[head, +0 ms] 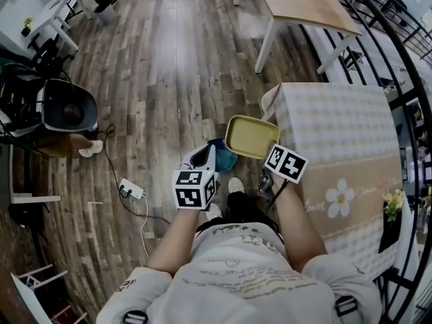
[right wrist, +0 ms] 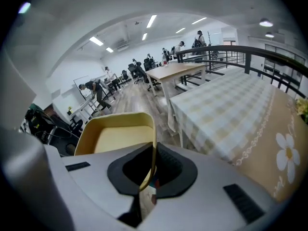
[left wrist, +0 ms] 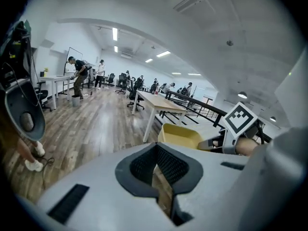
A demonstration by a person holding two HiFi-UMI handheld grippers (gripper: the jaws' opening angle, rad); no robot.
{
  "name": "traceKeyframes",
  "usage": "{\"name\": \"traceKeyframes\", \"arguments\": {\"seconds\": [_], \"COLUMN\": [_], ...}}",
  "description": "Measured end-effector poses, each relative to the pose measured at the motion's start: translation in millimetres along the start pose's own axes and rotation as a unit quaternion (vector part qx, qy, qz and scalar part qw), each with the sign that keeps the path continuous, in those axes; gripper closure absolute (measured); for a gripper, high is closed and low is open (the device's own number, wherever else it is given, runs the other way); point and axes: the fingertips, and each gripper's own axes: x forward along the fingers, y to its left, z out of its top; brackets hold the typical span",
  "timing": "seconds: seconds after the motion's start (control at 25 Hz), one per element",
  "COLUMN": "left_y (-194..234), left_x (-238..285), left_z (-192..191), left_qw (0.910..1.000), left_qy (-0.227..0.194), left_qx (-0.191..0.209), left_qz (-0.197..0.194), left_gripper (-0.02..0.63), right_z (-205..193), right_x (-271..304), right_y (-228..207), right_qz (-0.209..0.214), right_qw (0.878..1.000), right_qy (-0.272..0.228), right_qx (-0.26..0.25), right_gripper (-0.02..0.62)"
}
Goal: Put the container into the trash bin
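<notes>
A yellow, empty, open container [head: 251, 137] hangs over the wooden floor, held by its near rim. My right gripper [head: 268, 156] is shut on that rim. In the right gripper view the container [right wrist: 120, 138] fills the space ahead, with its thin wall pinched between the jaws of the right gripper [right wrist: 149, 170]. My left gripper [head: 202, 156] hovers just left of the container, shut and holding nothing. In its own view the left gripper [left wrist: 156, 177] has only floor in the slit between its jaws. The dark grey trash bin [head: 67, 110] stands far to the left, its mouth open.
A table with a checked cloth [head: 337, 133] stands close on the right, with a black railing behind it. A wooden table [head: 304, 2] is farther ahead. A power strip and cable [head: 131, 189] lie on the floor. Someone's foot in a white shoe [head: 88, 150] is beside the bin.
</notes>
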Motion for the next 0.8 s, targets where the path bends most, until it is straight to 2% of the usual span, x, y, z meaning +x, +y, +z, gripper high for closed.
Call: {"name": "traceKeyframes", "arguments": {"seconds": [0.24, 0.52, 0.8], "left_y": [40.1, 75.6, 96.7], "left_x": [29.4, 46.1, 54.0], "left_z": [-26.6, -110.8, -152.3], "left_qw": [0.9985, 0.9902, 0.9856], "left_qy": [0.029, 0.094, 0.109], "left_qx": [-0.027, -0.077, -0.106], "left_qz": [0.038, 0.068, 0.074], "left_gripper": [0.601, 0.601, 0.601], "right_z": [-25.5, -99.8, -175.0], "right_x": [75.5, 156.2, 233.0], "right_y": [11.6, 9.0, -10.1], "right_qz": [-0.005, -0.047, -0.104], "right_qw": [0.997, 0.979, 0.97], "right_qy": [0.05, 0.106, 0.149], "right_qx": [-0.057, -0.164, -0.164], "right_gripper": [0.586, 0.586, 0.584]}}
